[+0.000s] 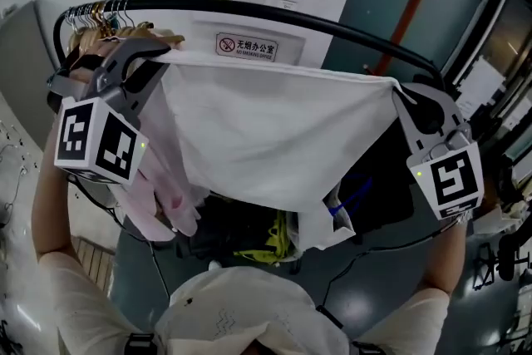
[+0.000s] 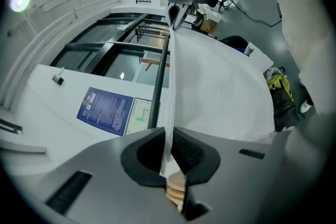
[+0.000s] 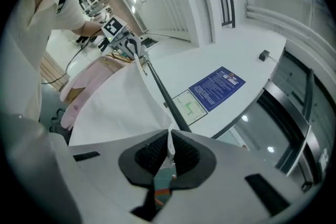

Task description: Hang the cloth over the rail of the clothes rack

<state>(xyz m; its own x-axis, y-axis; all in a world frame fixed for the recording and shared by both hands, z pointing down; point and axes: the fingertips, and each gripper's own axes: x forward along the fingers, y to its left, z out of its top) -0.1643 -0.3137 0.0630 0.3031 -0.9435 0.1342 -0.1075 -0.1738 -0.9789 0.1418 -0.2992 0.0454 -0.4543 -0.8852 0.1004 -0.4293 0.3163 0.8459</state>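
A white cloth [image 1: 266, 137] is stretched wide between my two grippers, its top edge taut and its body hanging down. My left gripper [image 1: 160, 58] is shut on the cloth's left top corner, and my right gripper [image 1: 397, 89] is shut on the right top corner. The black rail [image 1: 274, 12] of the clothes rack arches just above and behind the cloth's top edge. In the left gripper view the cloth [image 2: 220, 86] runs out from the shut jaws [image 2: 169, 136] alongside the rail [image 2: 160, 81]. The right gripper view shows the same: cloth [image 3: 121, 107] pinched in the jaws [image 3: 169, 139], rail [image 3: 163, 94] beside it.
Several hangers [image 1: 100, 17] crowd the rail's left end, with a pink garment [image 1: 158, 195] hanging below them. A dark bag with a yellow-green item [image 1: 274, 241] lies on the floor under the cloth. A red-brown coat stand [image 1: 407, 8] stands at the back right.
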